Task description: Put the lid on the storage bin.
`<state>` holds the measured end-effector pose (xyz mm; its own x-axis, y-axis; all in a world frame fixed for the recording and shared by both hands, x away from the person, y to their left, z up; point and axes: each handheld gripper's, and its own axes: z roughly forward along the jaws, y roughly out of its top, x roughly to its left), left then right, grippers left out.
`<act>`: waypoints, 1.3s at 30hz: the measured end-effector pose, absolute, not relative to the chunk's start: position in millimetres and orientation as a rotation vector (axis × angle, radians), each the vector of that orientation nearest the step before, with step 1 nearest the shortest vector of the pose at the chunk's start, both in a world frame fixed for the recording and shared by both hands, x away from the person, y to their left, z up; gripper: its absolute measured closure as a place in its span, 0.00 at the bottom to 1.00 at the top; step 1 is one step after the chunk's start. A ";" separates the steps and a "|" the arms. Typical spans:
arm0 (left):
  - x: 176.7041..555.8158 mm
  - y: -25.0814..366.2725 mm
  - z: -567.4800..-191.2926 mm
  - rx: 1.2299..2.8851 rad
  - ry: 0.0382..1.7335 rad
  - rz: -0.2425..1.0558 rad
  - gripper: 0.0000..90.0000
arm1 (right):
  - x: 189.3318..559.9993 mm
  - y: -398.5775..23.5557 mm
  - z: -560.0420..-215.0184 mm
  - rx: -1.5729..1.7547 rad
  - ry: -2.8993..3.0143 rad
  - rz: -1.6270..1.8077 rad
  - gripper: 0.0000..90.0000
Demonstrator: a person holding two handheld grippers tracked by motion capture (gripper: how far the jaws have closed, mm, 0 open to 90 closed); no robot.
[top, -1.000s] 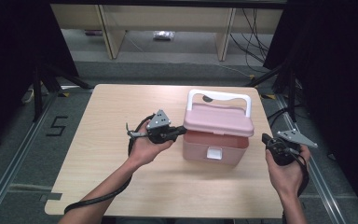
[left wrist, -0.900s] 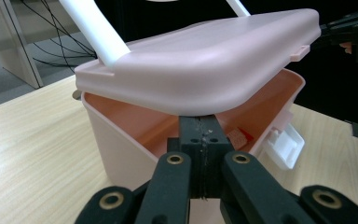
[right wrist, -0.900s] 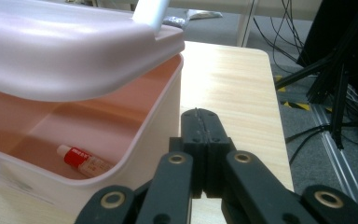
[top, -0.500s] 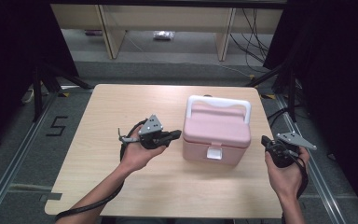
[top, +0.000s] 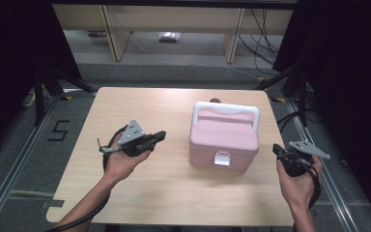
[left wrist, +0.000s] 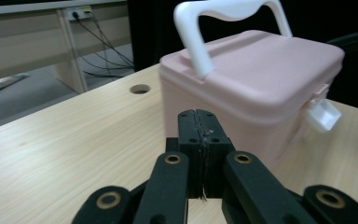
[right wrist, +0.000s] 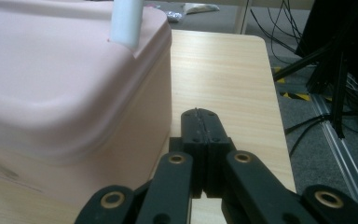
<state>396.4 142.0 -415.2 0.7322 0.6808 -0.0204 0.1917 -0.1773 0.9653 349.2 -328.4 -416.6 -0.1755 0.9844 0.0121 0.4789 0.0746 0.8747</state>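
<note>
Dim room all round, black curtains at the sides, and a pale wooden table right under the camera. Nearest to me are the two hands coming in from the bottom edge. The right gripper sits at the table's right edge, just beside the box's right end, jaws pressed together on nothing. The left gripper hovers left of centre, apart from the box, pointing at its left side; its jaws are pressed together too, nothing between them.

The pink box stands upright on the right half of the table, lid down, its white latch facing me and its white handle standing up along the far side. Past that there's a small hole in the tabletop, then shelving legs and cables on the floor.

My guess is that the box gets opened next. To do it well I'd steady the box with the right gripper against its end, spread the left jaws first, then come in low at the latch tab and flip it gently so the box doesn't slide or tip.
</note>
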 end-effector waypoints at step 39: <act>347.5 300.2 -494.1 1.550 1.095 0.812 0.78 | 333.1 -350.5 -469.3 1.570 1.702 0.983 0.93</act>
